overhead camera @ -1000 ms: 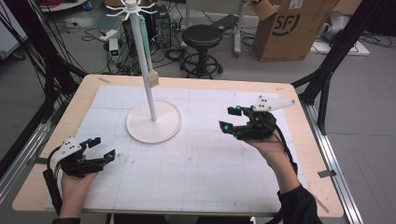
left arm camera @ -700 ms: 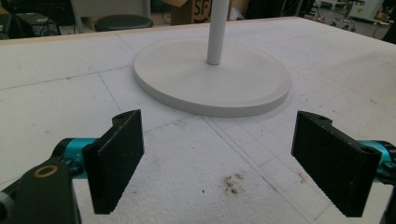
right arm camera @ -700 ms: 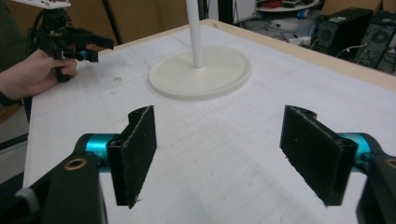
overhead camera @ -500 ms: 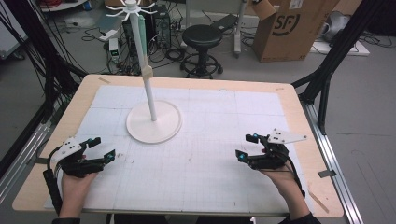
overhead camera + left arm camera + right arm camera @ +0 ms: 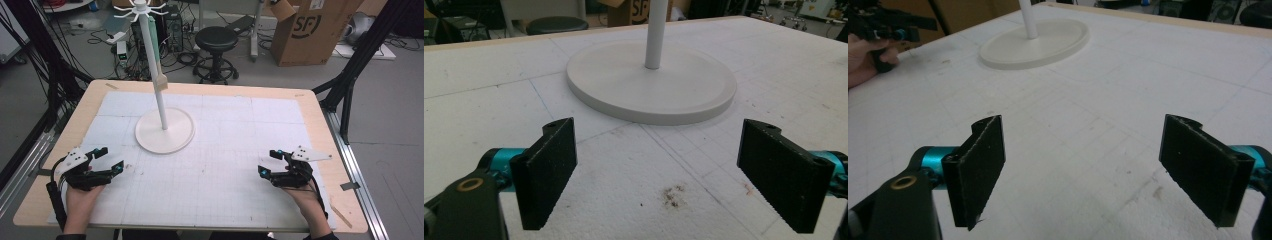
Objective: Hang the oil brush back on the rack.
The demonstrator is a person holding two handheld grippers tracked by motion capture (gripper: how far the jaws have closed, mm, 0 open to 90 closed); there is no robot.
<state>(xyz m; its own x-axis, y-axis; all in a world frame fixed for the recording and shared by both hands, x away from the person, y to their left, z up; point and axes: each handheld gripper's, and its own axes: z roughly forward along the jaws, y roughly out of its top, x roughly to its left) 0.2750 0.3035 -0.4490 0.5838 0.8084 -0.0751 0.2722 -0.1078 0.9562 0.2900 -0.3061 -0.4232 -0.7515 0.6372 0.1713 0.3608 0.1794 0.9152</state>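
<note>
Right gripper (image 5: 270,164): it has drawn back from beside the stand to the near right of the white gridded surface (image 5: 225,150); fingers (image 5: 975,167) wide apart, nothing between them.
Left gripper (image 5: 111,159): unmoved at the near left corner, fingers (image 5: 544,175) apart and empty.
Tall white hook stand with round base (image 5: 164,131): upright on the far left part of the surface, well apart from both grippers.
Mint and beige strip hanging from the stand (image 5: 158,62): it hangs free along the pole, no gripper touching it.
Meaning: the hanging looks finished; both hands seem to rest at their home places.
</note>
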